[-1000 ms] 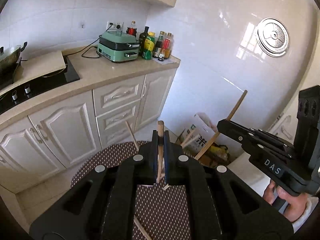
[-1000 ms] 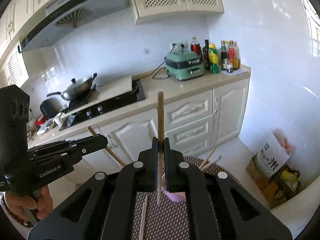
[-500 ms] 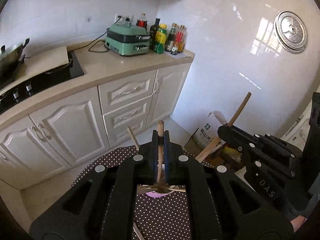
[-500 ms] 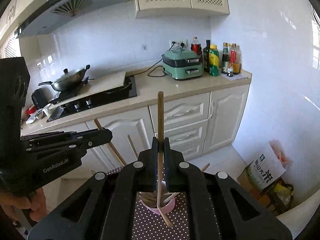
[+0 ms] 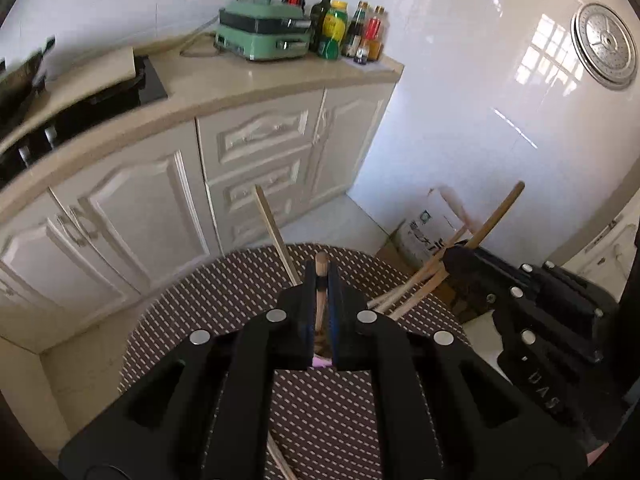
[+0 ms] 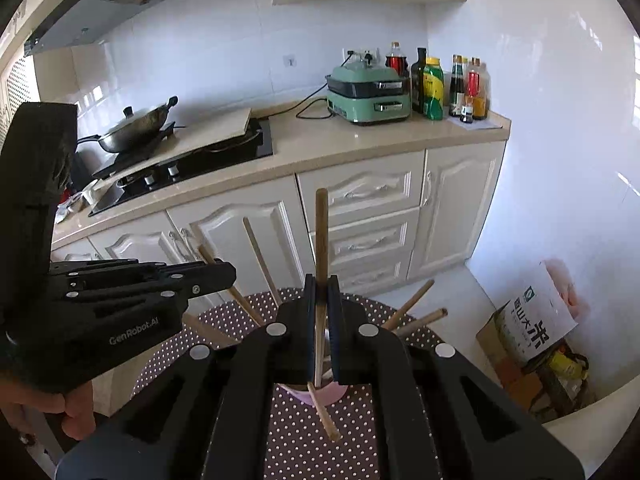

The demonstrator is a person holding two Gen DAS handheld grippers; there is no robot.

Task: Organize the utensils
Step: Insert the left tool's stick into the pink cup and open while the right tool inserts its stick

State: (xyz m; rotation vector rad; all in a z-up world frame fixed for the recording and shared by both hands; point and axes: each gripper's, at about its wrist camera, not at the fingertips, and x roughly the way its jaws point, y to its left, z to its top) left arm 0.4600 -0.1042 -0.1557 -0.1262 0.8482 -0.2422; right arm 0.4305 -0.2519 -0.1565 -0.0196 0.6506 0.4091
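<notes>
My left gripper (image 5: 320, 276) is shut on a wooden chopstick (image 5: 320, 270) whose top pokes just above the fingertips. My right gripper (image 6: 321, 284) is shut on another wooden chopstick (image 6: 321, 232) that stands upright well above the fingers. Both hover over a pink cup (image 6: 320, 394), mostly hidden by the fingers, on a round dark dotted mat (image 6: 340, 432). Several chopsticks (image 6: 404, 308) lean out of the cup. One chopstick (image 6: 324, 416) lies loose on the mat by the cup. The right gripper shows in the left wrist view (image 5: 452, 256), and the left gripper in the right wrist view (image 6: 230, 274).
Cream kitchen cabinets (image 6: 360, 216) and a beige counter (image 6: 360, 140) stand behind the mat, with a green cooker (image 6: 368, 94), bottles (image 6: 452, 84), a black hob (image 6: 188, 160) and a wok (image 6: 136, 126). A rice bag (image 6: 536, 320) and cardboard box sit on the floor at right.
Both grippers have tilted down and moved closer together over the pink cup, each still holding its chopstick. More of the dotted mat and the cup shows now.
</notes>
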